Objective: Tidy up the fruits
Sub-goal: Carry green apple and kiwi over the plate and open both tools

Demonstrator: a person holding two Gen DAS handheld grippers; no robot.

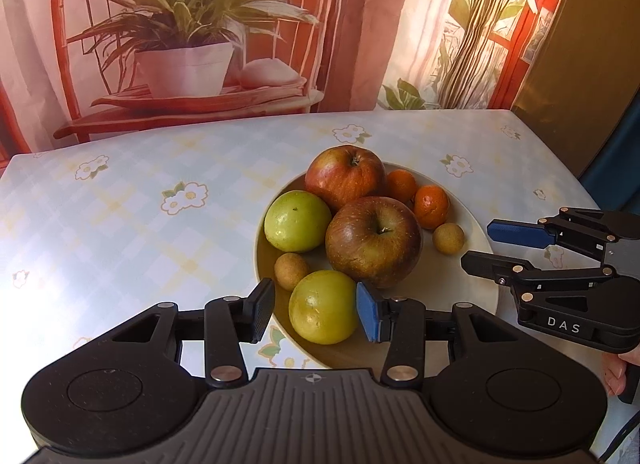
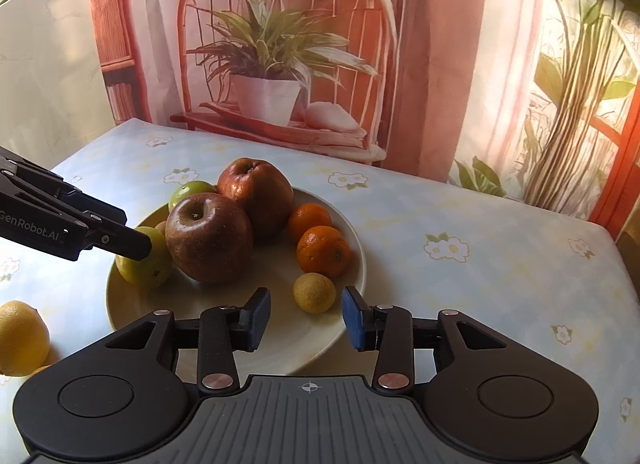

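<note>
Left claw (image 1: 316, 314) part-spread around green fruit (image 1: 323, 307), grip unclear; right claw (image 2: 306, 318) apart, empty.

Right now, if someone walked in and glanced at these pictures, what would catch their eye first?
Probably the cream plate in the middle of the flowered tablecloth, heaped with fruit, the two big red apples standing tallest beside two bright mandarins. Next, the left claw straddling a green fruit at the plate's near edge. Last, the potted-plant backdrop behind the table.
</note>
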